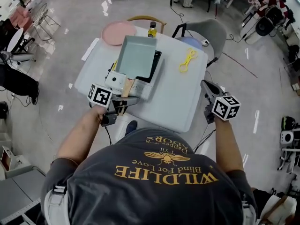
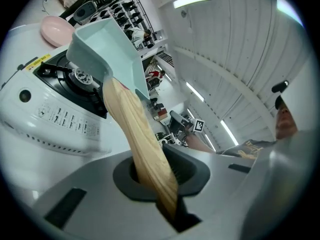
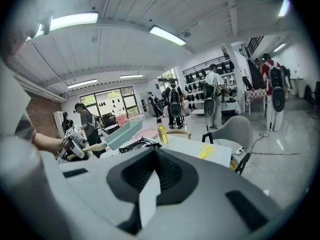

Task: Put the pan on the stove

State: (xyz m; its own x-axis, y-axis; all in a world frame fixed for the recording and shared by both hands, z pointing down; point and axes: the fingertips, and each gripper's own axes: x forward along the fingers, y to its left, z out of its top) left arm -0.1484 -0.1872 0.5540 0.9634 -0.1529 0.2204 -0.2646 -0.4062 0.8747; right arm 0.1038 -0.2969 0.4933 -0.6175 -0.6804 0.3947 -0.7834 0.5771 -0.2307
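So the left gripper [image 1: 123, 102] is clamped on the pan's wooden handle [image 2: 142, 144] at the table's [image 1: 183, 102] near edge, forearm reaching forward. The right gripper [image 1: 208, 89] hangs off the table's right corner, jaws together, empty.

i see the pan [image 1: 137, 55], pale teal, rectangular, with a wooden handle [image 2: 137, 139], held tilted just above the stove [image 1: 117, 81], not resting on it. the stove is white with a black top.

Pale blue pan [image 1: 136, 55], pink plate [image 1: 118, 32], yellow tongs [image 1: 187, 60]
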